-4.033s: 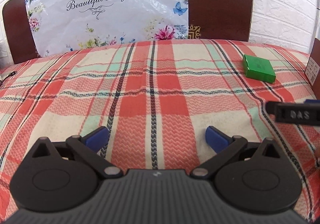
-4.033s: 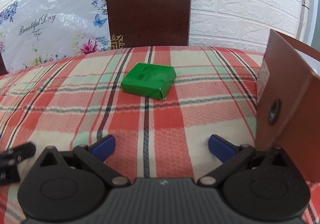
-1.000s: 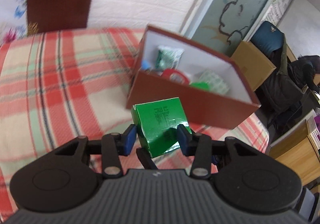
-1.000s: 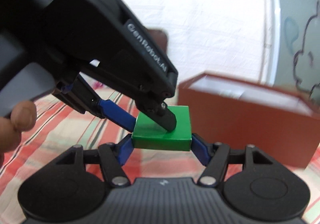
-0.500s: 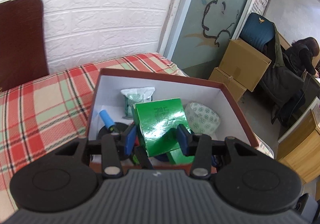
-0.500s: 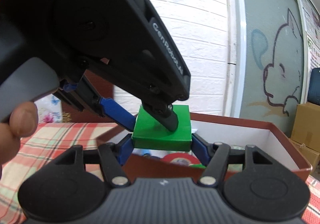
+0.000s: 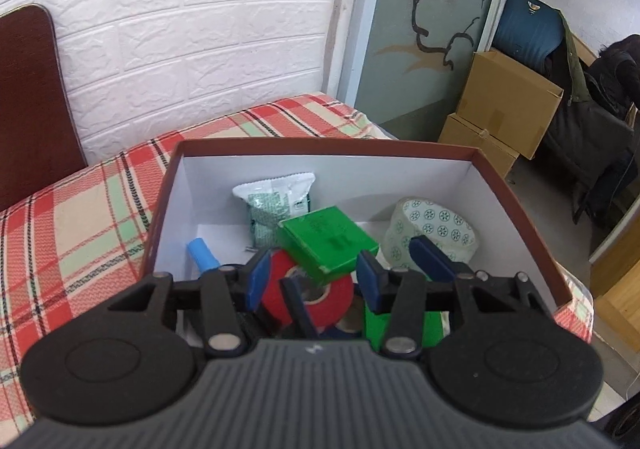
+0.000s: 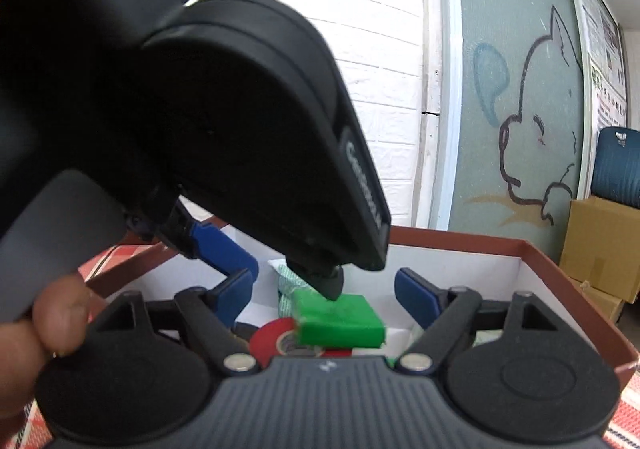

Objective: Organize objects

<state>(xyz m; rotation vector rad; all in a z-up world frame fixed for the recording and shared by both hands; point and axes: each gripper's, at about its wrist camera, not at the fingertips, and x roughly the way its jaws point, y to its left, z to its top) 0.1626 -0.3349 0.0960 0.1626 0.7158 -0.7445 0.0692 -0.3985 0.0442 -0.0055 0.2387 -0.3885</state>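
Observation:
The green box (image 7: pixel 329 239) lies free inside the brown box with white inner walls (image 7: pixel 372 169), resting on a red tape roll (image 7: pixel 308 295). My left gripper (image 7: pixel 312 279) is open just above it, blue pads on either side, not touching. In the right wrist view the green box (image 8: pixel 340 319) lies on the red tape roll (image 8: pixel 276 339) between the wide-open pads of my right gripper (image 8: pixel 324 295). The left gripper's black body (image 8: pixel 240 129) fills the upper left of that view.
The brown box also holds a white-and-green packet (image 7: pixel 276 201), a patterned clear tape roll (image 7: pixel 432 227), a blue tube (image 7: pixel 202 253) and another green item (image 7: pixel 404 323). It stands on the plaid cloth (image 7: pixel 80 217) near the table's edge. Cardboard boxes (image 7: pixel 508 97) stand beyond.
Both grippers have opened and let go of the green box. It has dropped into the brown box onto the red tape roll.

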